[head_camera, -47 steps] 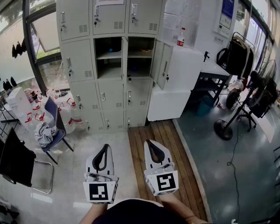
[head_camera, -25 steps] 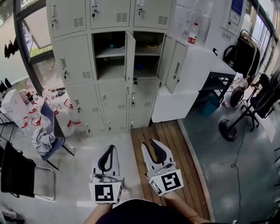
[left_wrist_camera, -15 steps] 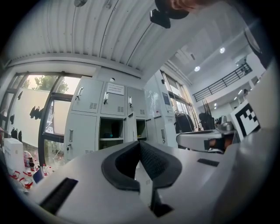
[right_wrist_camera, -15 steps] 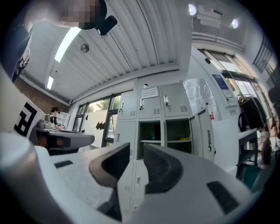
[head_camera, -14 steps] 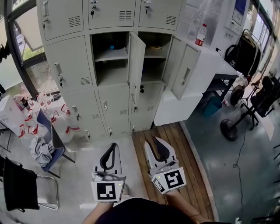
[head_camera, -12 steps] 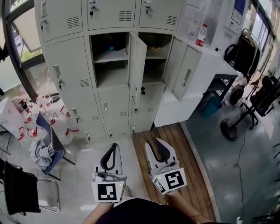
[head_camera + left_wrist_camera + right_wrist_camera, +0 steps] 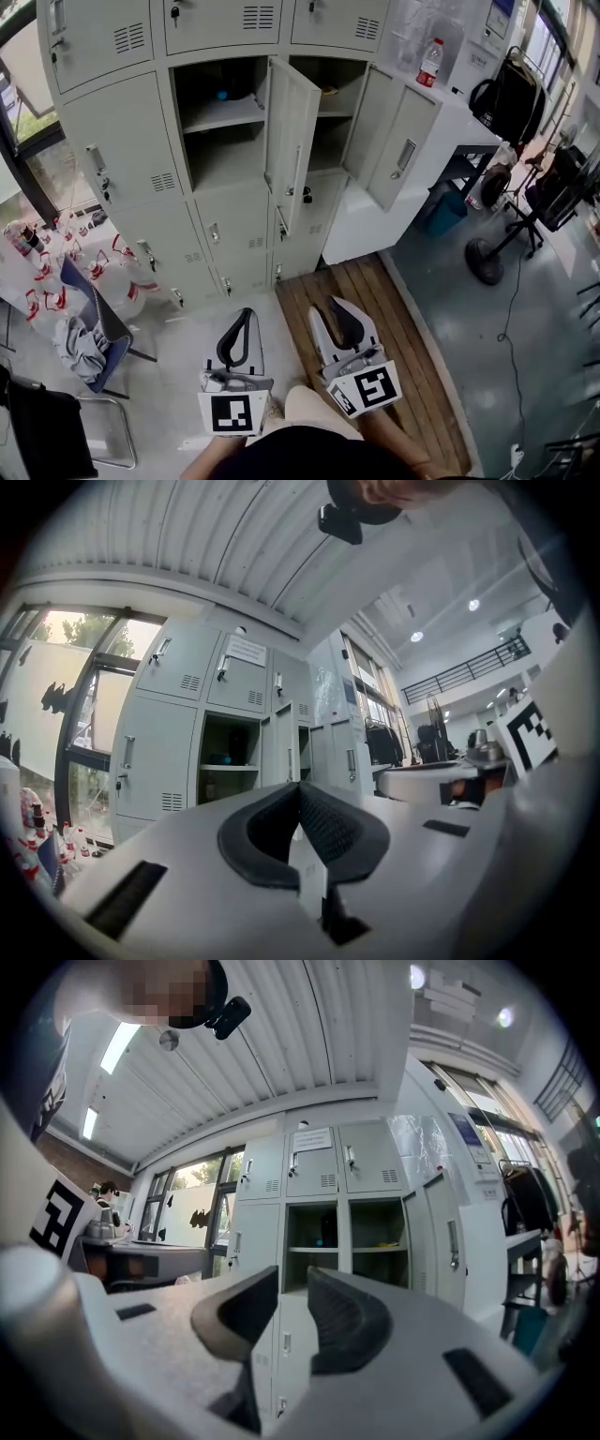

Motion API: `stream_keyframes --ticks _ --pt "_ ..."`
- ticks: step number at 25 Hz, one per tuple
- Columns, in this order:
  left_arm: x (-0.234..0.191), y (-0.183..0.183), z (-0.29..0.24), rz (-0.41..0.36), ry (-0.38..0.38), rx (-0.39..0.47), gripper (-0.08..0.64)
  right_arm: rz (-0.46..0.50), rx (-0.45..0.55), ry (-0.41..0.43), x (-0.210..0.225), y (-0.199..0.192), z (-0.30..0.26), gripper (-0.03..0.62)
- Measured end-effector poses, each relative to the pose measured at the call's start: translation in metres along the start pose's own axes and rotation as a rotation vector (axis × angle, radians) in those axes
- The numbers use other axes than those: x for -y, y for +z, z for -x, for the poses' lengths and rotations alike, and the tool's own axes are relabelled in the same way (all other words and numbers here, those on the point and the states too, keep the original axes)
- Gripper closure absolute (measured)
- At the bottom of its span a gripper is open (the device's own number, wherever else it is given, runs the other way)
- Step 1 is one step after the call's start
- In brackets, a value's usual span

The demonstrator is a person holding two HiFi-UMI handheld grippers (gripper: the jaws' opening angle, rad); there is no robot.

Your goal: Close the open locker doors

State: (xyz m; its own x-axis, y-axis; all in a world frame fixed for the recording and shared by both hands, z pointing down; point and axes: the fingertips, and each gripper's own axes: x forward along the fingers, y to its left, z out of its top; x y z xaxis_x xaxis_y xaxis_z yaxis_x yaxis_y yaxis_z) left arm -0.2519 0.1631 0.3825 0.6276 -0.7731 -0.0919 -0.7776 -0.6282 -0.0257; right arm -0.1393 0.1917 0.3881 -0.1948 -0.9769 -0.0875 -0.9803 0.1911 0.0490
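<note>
I'm holding both grippers side by side in front of me, pointing at the lockers point(image 7: 122, 150). The left gripper point(image 7: 241, 317) is sitting with its jaw tips pressed together, gripping nothing. The right gripper point(image 7: 334, 306) is standing partly open, with a narrow gap between its jaws and nothing in it.

Two doors are hanging open ahead, well apart from both grippers. The middle door point(image 7: 292, 131) is sticking out almost edge-on toward me, roughly in line with the space between the grippers. The right door point(image 7: 394, 136) is angling out farther right, beyond the right gripper's line. Behind them, two shelved compartments are showing.

The right gripper is hovering over wooden boards point(image 7: 403, 347), the left over pale floor point(image 7: 178, 337).
</note>
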Motion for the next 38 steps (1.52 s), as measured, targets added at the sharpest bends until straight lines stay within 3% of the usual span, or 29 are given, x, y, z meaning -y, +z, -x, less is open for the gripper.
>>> stream_keyframes --ticks 9,25,30,38 --pt "-0.022 -0.014 -0.043 -0.01 0.007 -0.022 0.558 -0.014 0.013 0.015 0.016 -0.008 -0.056 0.509" --pt "-0.043 0.002 -0.185 -0.032 0.038 0.024 0.558 -0.011 0.066 0.07 0.114 0.004 -0.169 0.509" --pt "-0.045 -0.002 -0.221 -0.005 0.082 0.015 0.558 -0.005 0.066 0.167 0.135 0.002 -0.196 0.509" --pt "-0.048 -0.001 -0.258 -0.031 0.166 0.024 0.558 -0.025 0.078 0.412 0.144 0.004 -0.223 0.498"
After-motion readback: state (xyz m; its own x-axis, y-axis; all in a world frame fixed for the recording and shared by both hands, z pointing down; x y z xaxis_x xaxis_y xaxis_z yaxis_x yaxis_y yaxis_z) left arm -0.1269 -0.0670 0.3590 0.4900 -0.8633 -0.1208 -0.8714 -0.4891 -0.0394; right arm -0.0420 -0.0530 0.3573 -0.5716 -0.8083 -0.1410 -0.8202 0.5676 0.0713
